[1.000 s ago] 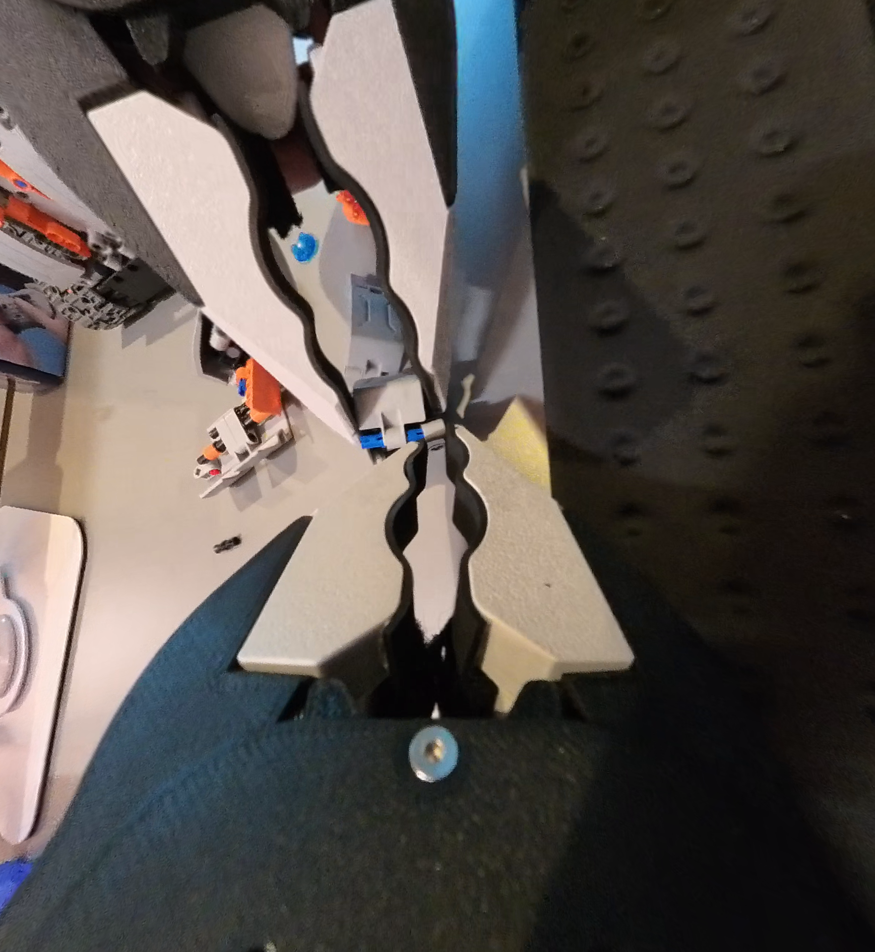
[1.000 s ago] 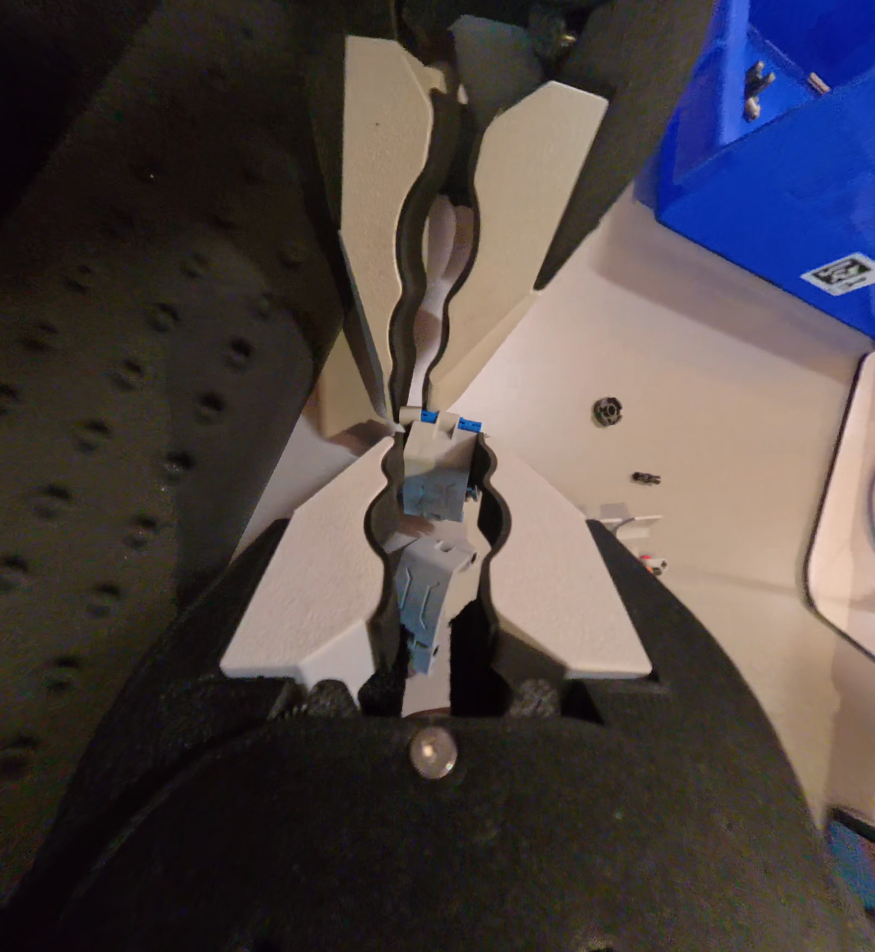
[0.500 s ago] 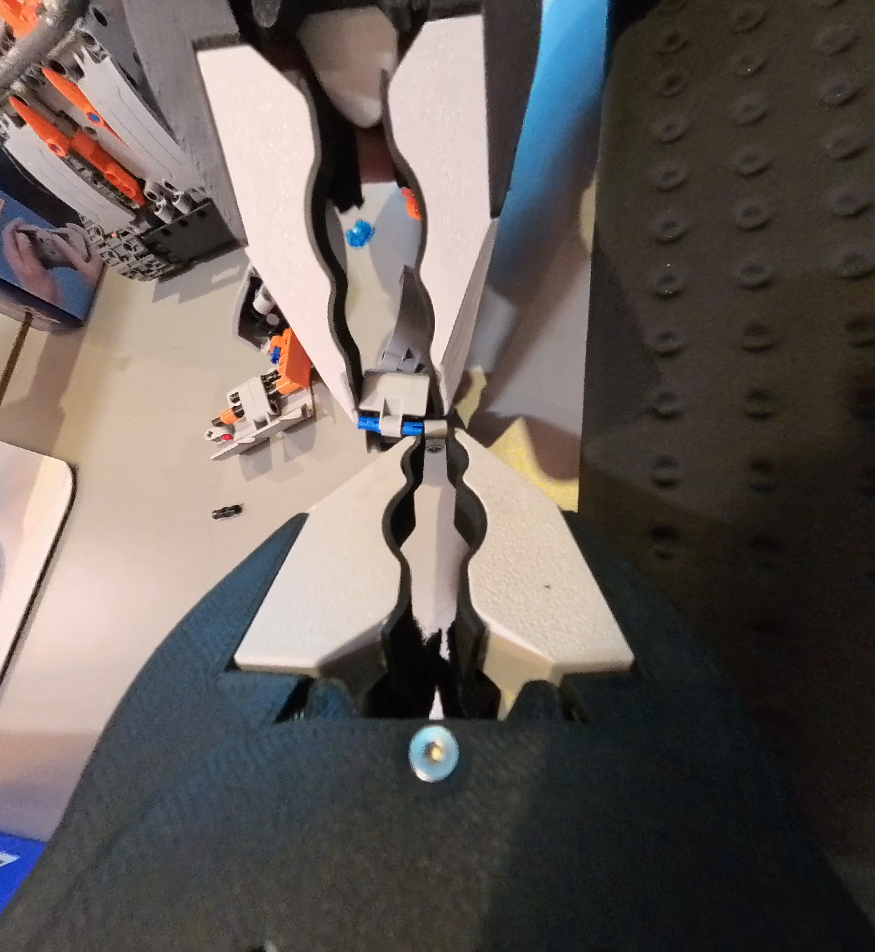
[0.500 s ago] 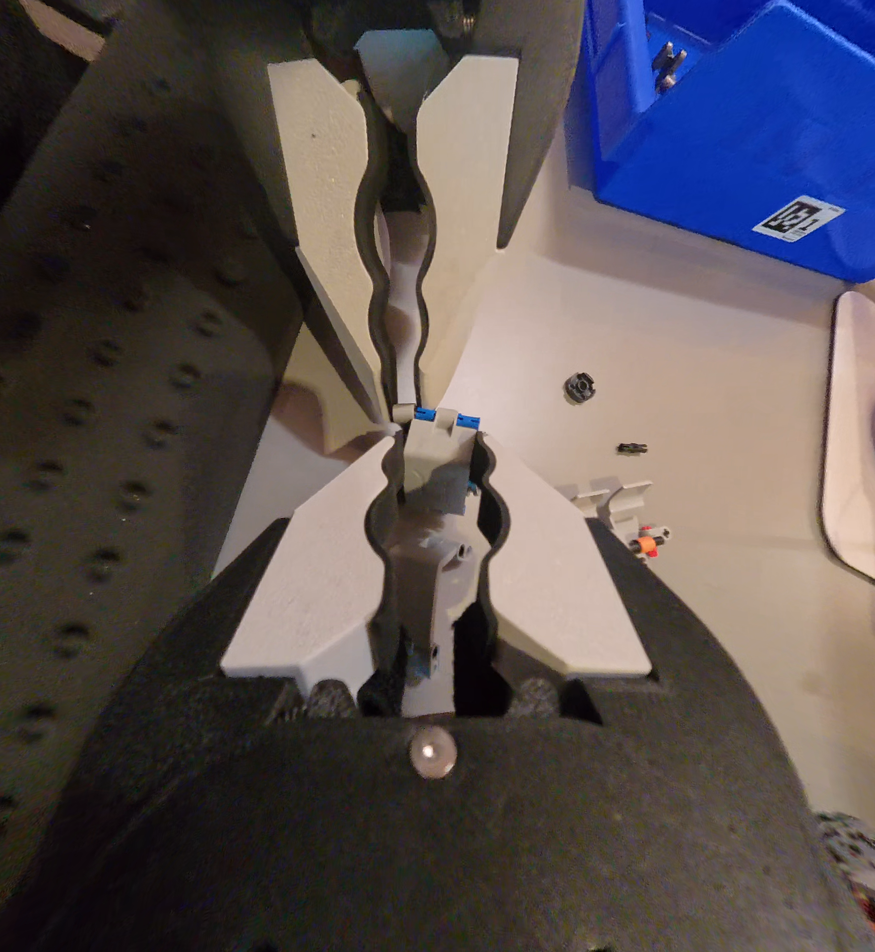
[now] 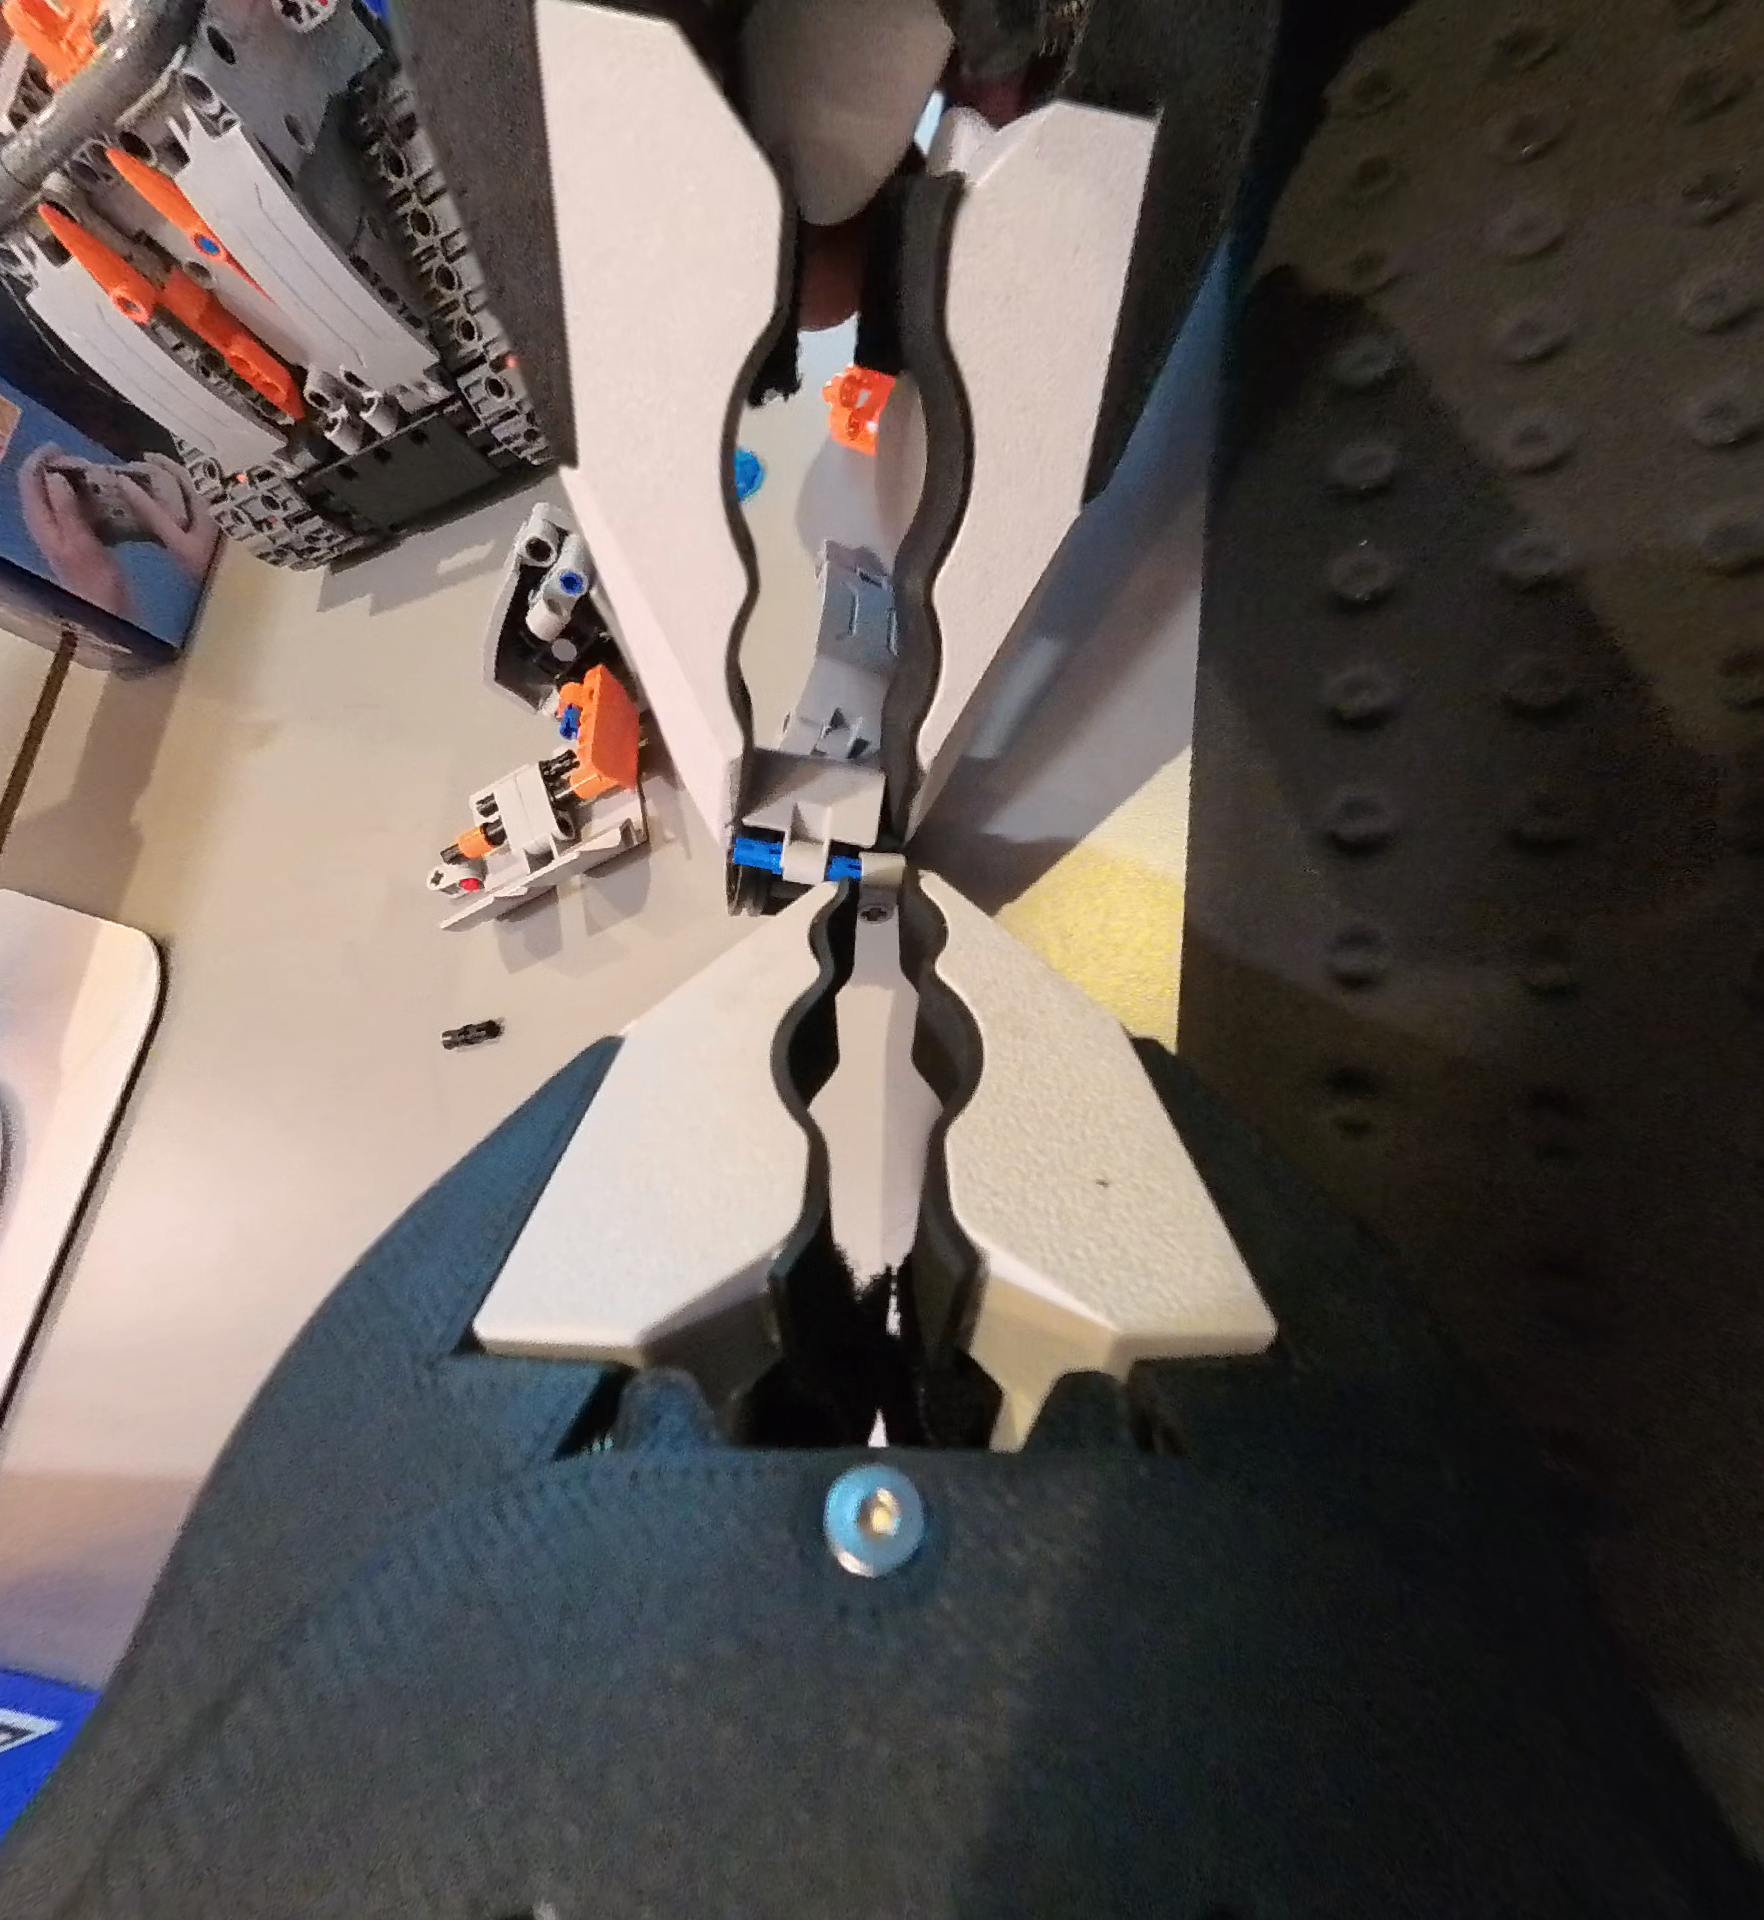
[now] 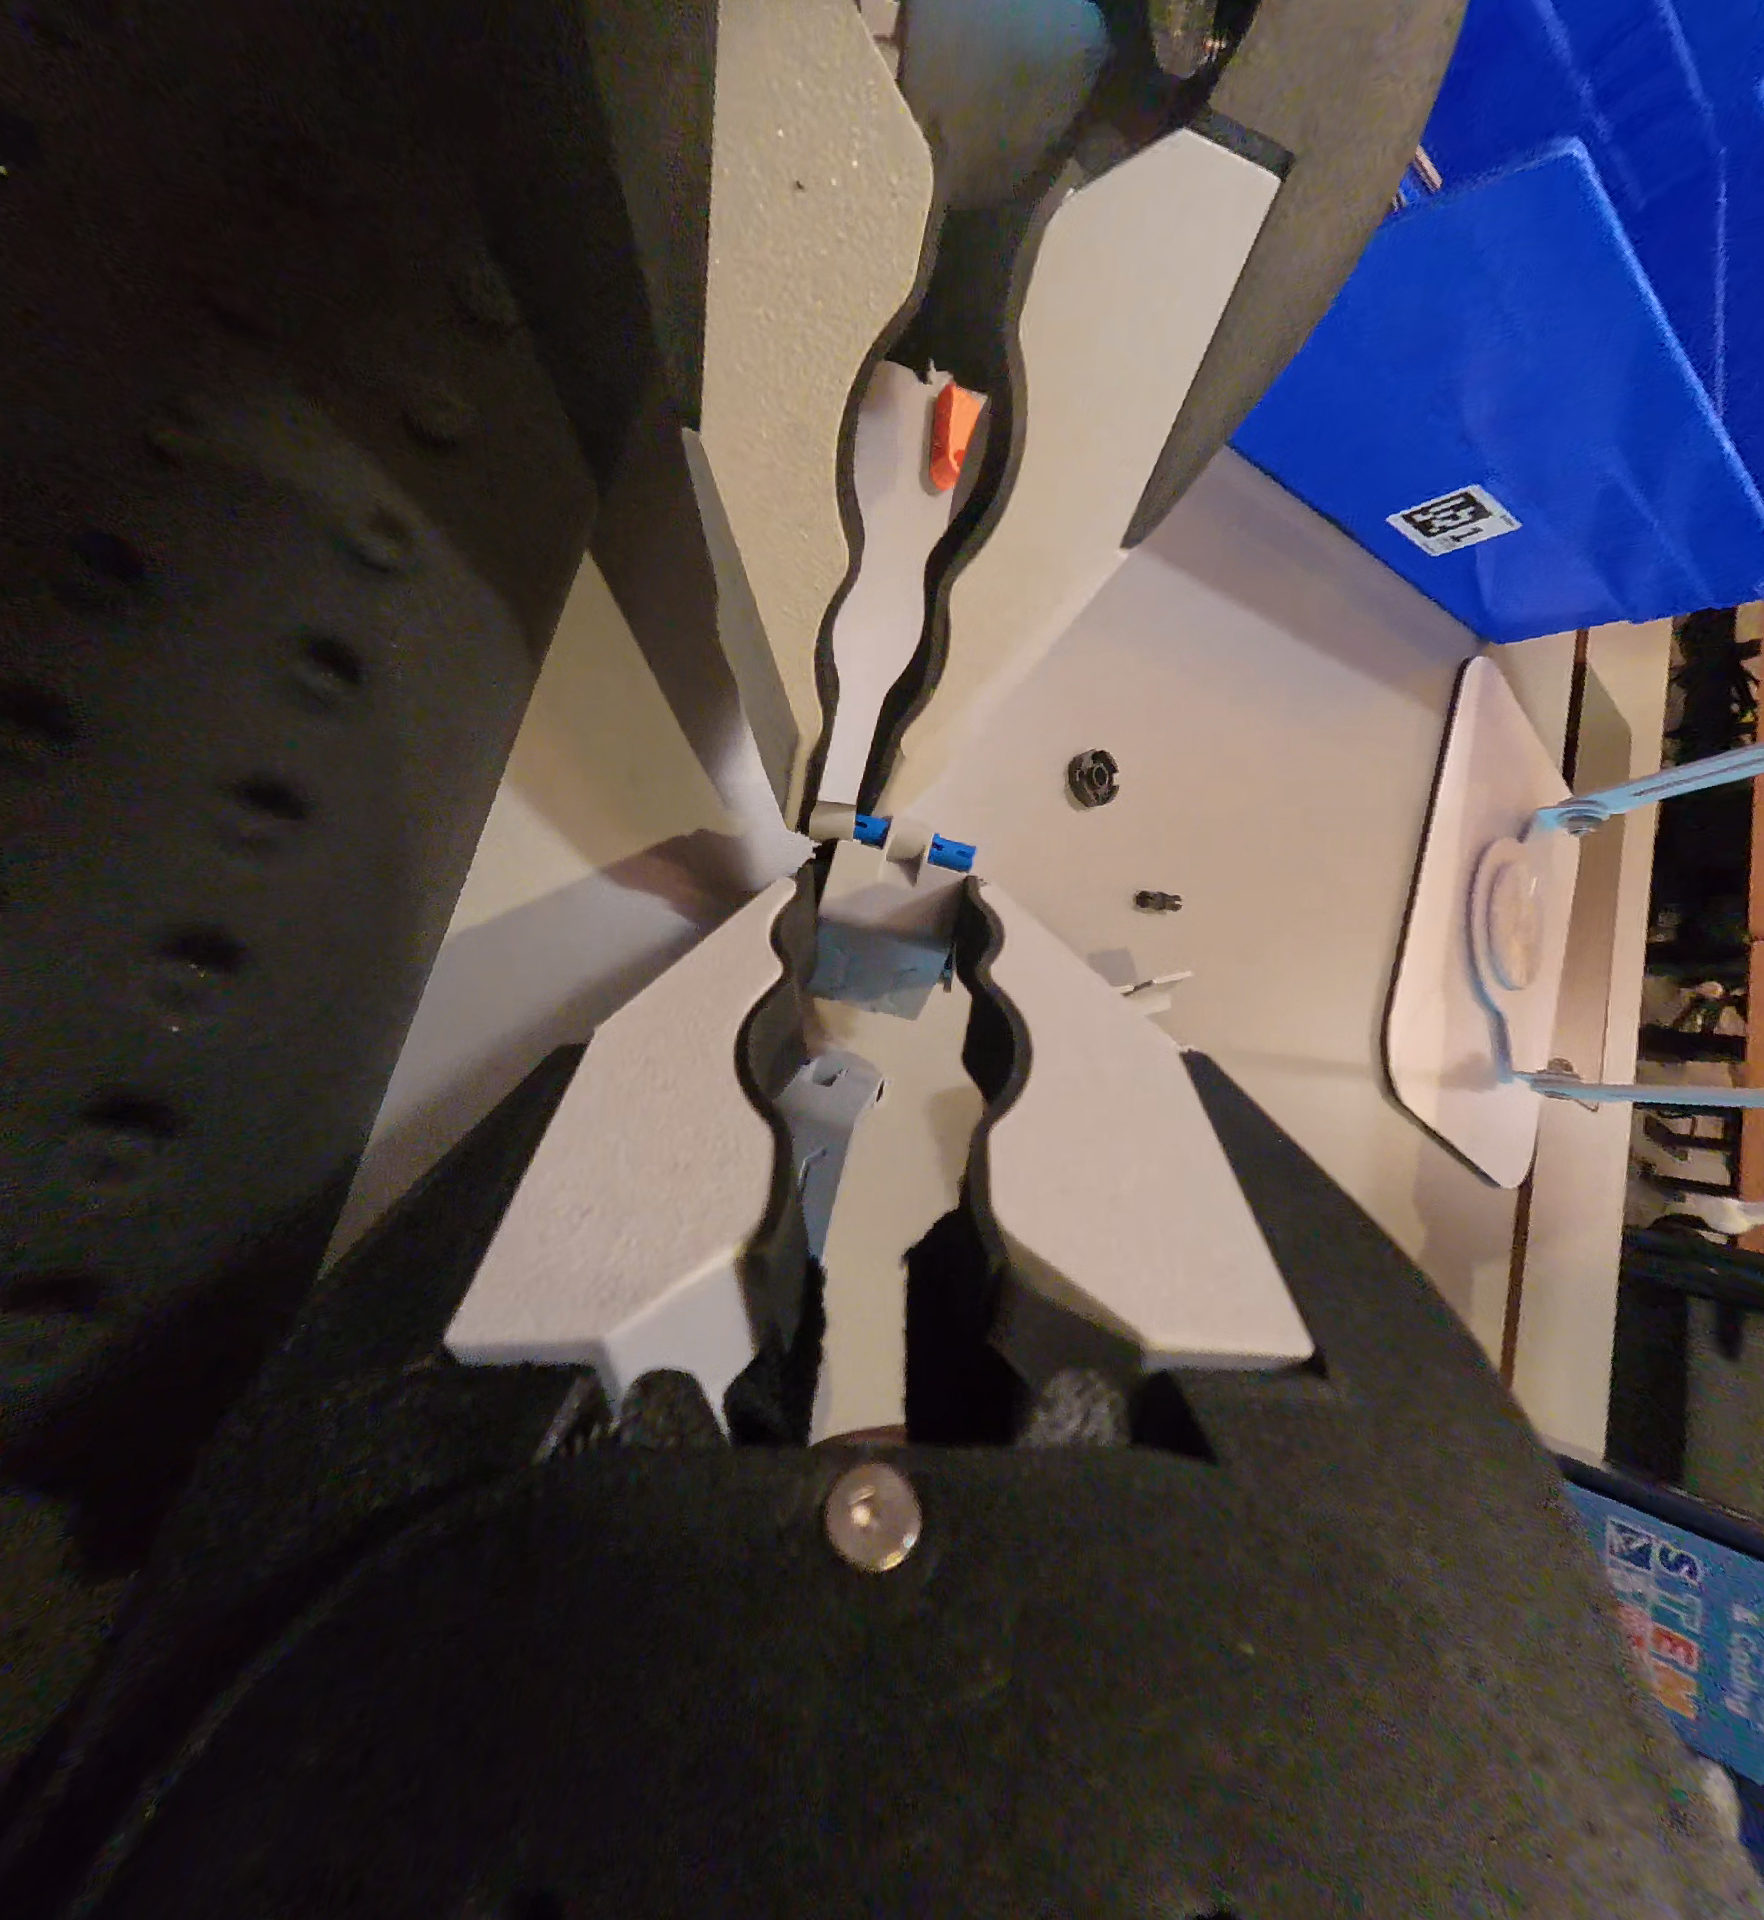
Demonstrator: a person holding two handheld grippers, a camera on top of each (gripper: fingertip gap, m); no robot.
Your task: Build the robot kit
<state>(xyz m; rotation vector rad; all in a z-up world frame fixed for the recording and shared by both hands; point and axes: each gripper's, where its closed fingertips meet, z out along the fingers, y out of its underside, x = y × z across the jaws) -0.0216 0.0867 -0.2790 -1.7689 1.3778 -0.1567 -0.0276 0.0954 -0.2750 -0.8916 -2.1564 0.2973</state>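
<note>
My right gripper [image 6: 886, 883] is shut on a grey building-block piece [image 6: 873, 951] with blue pins [image 6: 951, 847] sticking out past its fingertips. My left gripper [image 5: 873, 896] is shut on a small grey connector [image 5: 883, 871], which sits on the end of one blue pin. The two grippers meet tip to tip above the pale table. In the left wrist view the right gripper [image 5: 816, 831] comes in from the top with the grey piece [image 5: 821, 805]. In the right wrist view the left gripper [image 6: 834, 805] comes in from the top.
A big grey and orange block model [image 5: 234, 312] and a printed box [image 5: 26, 499] stand far left. A small subassembly [image 5: 545, 821], a black pin [image 5: 471, 1032] and an orange piece [image 5: 860, 405] lie on the table. A blue bin [image 6: 1480, 416], white board [image 6: 1480, 935] and black round part [image 6: 1094, 776] are on the right. It is some 9 cm from my right tips to the small subassembly [image 5: 545, 821].
Both grippers have turned and shifted together over the table, so the background has slid. They stay tip to tip, each still shut on its piece.
</note>
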